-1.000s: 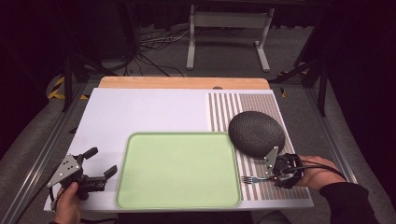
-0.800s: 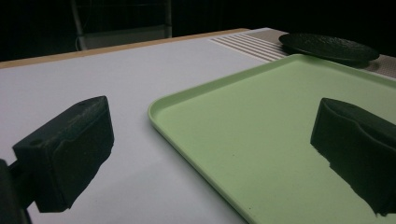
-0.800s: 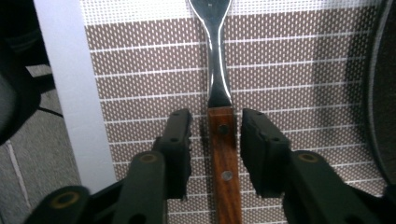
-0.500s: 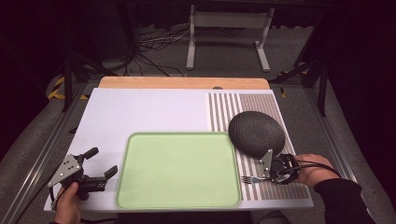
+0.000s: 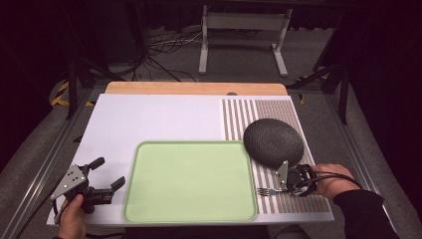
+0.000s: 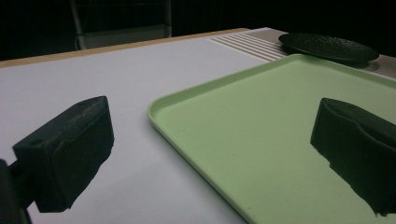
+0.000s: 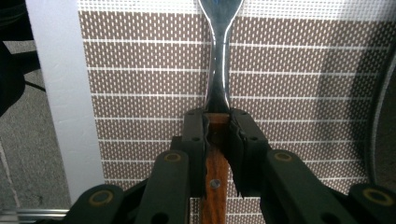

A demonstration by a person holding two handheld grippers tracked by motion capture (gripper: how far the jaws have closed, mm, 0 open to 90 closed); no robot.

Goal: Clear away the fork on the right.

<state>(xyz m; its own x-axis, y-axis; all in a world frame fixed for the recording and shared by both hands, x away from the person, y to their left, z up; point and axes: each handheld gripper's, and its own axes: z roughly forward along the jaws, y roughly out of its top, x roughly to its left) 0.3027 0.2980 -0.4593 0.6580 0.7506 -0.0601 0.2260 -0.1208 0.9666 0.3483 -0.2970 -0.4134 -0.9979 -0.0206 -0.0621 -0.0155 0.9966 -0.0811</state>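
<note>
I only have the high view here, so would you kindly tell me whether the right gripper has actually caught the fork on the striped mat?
Observer: Yes. In the right gripper view, the right gripper has just closed its jaws and clamps the fork at the top of its wooden handle.
Operator: Thank you. Is the fork lifted?
Observer: I cannot tell; its metal neck runs straight out over the striped mat.
Operator: And what about the left gripper?
Observer: In the left gripper view, the left gripper stands wide open with nothing between its pads, facing the green tray near its corner.
</note>
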